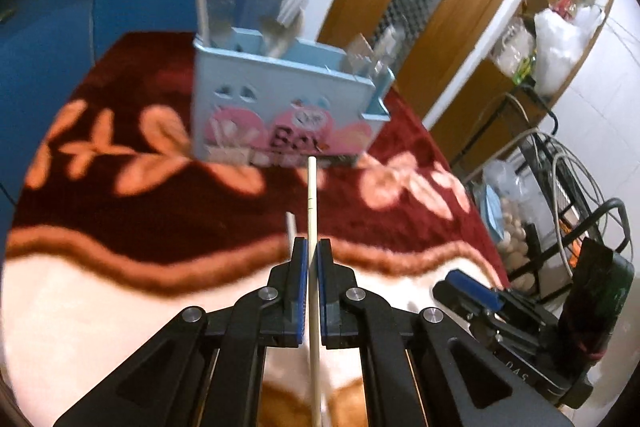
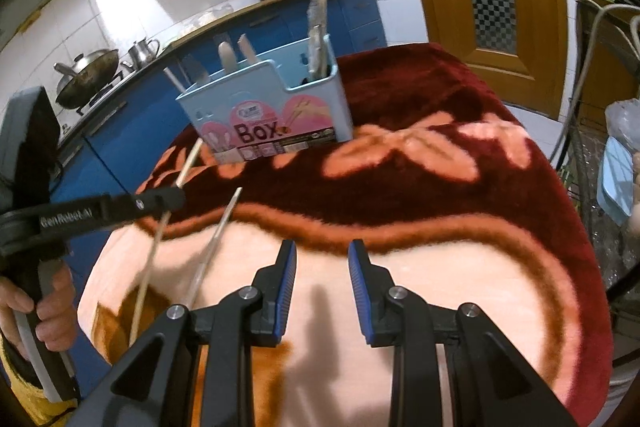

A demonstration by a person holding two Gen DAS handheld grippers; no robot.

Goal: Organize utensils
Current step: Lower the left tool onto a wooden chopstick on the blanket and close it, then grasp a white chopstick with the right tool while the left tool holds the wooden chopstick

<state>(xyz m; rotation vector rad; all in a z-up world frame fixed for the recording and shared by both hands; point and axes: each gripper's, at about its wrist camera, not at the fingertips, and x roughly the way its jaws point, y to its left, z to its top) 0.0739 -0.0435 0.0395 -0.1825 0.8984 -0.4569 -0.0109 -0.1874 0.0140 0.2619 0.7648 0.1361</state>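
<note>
Pinching one chopstick point(image 1: 311, 211) mid-shaft between nearly closed jaws, the left gripper point(image 1: 312, 247) risked letting it pivot and miss the far blue utensil box point(image 1: 280, 99), while the right gripper point(image 2: 322, 251) stood spread and empty, near a second chopstick point(image 2: 212, 247) on the blanket point(image 2: 440, 267).

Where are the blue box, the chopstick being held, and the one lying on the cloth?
Blue box point(image 2: 264, 99), right wrist view, front wall.
Held chopstick point(image 1: 311, 187), left wrist view, shaft beyond the tool.
Lying chopstick point(image 2: 216, 239), right wrist view, mid-shaft.
</note>
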